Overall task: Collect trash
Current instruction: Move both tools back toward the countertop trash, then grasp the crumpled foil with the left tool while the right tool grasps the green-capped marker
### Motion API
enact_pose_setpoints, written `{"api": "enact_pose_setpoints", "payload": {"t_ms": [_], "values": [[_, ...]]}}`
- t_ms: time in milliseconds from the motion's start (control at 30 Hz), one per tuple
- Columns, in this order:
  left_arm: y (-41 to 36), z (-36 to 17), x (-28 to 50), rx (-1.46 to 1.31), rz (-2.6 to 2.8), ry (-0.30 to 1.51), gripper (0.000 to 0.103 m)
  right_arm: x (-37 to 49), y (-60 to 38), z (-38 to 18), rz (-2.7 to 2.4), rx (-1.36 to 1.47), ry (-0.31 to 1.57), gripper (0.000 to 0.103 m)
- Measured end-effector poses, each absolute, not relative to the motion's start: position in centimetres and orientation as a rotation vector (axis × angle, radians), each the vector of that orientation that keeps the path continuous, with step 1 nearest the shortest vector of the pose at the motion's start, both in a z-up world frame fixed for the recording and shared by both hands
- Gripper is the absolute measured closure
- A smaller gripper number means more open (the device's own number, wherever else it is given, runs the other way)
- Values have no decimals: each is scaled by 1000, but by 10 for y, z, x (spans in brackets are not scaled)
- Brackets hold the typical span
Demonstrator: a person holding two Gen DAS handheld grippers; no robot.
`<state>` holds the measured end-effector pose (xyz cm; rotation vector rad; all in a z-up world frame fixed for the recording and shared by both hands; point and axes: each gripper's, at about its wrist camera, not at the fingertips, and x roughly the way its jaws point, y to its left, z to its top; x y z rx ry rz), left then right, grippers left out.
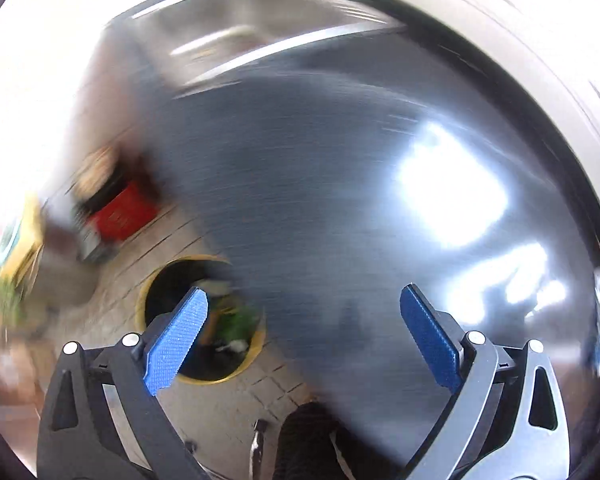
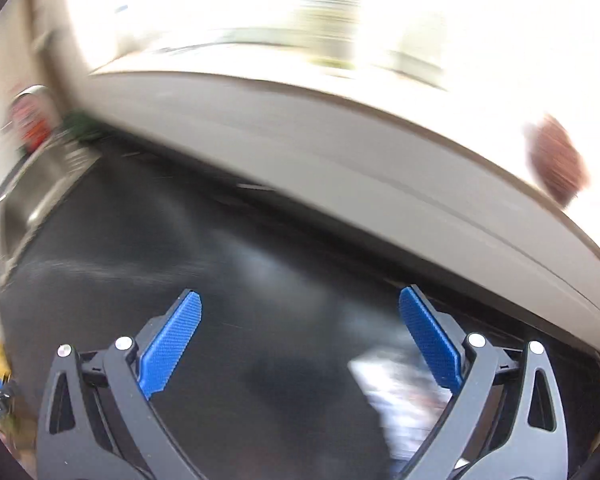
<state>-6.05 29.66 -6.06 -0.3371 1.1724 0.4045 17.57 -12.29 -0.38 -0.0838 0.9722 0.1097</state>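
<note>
Both views are heavily motion-blurred. My left gripper (image 1: 304,300) stands open, blue pads wide apart, with nothing between them. It hangs over the edge of a dark countertop (image 1: 340,184). Down on the tiled floor, partly behind the left pad, sits a yellow-rimmed trash bin (image 1: 168,280) lined in black, with green and pale scraps inside. My right gripper (image 2: 300,304) is also open and empty above the same dark countertop (image 2: 228,264). A blurred white, printed piece (image 2: 396,384) lies on the counter near its right finger.
A steel sink (image 1: 236,24) is set into the counter at the far end, seen also as the sink (image 2: 36,196) at left. A red box (image 1: 124,212) and yellow items stand on the floor. A pale wall ledge (image 2: 340,136) borders the counter. A dark shoe (image 1: 308,432) shows below.
</note>
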Motion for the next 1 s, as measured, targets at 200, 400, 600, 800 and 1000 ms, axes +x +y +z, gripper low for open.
{"api": "enact_pose_setpoints", "payload": {"t_ms": [200, 400, 600, 800, 1000], "values": [[155, -64, 18, -149, 106, 1235, 9, 127, -329, -34, -189, 93, 1081, 7], [26, -64, 56, -1, -146, 1276, 9, 56, -410, -70, -287, 235, 1157, 7], [-82, -65, 74, 92, -318, 1306, 9, -3, -412, -97, -241, 226, 1254, 7], [-159, -74, 86, 181, -410, 1329, 9, -24, -396, -117, -133, 172, 1302, 7], [-186, -102, 92, 249, -402, 1383, 9, -34, -384, -130, -66, 48, 1318, 7]]}}
